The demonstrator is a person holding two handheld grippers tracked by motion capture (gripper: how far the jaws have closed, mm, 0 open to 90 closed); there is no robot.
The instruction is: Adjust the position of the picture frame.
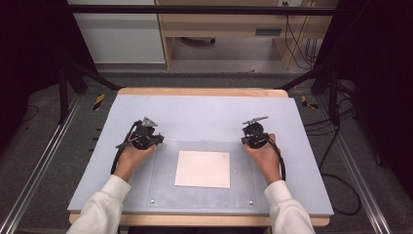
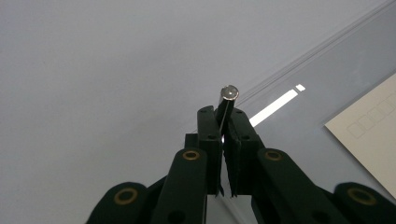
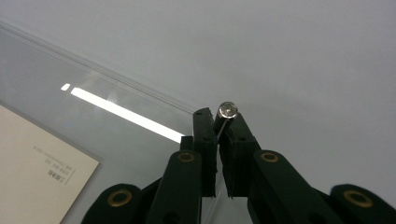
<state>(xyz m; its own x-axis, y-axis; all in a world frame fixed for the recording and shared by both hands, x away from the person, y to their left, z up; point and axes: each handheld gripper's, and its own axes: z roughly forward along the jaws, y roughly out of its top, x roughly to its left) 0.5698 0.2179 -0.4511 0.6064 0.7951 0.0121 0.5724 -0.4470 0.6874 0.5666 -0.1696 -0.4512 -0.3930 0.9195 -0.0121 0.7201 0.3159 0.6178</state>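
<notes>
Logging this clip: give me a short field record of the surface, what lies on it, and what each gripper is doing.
surface: pale grey table top on a wooden board
cover: clear sheet lying flat over the paper
paper: cream sheet under the clear sheet, faint print at one edge
left gripper: jaws closed on a small metal stud at the clear sheet's far corner
right gripper: jaws closed on a second metal stud at the other far corner

Print on the paper sheet point(image 3: 37, 172) is blurred, perhaps text.
</notes>
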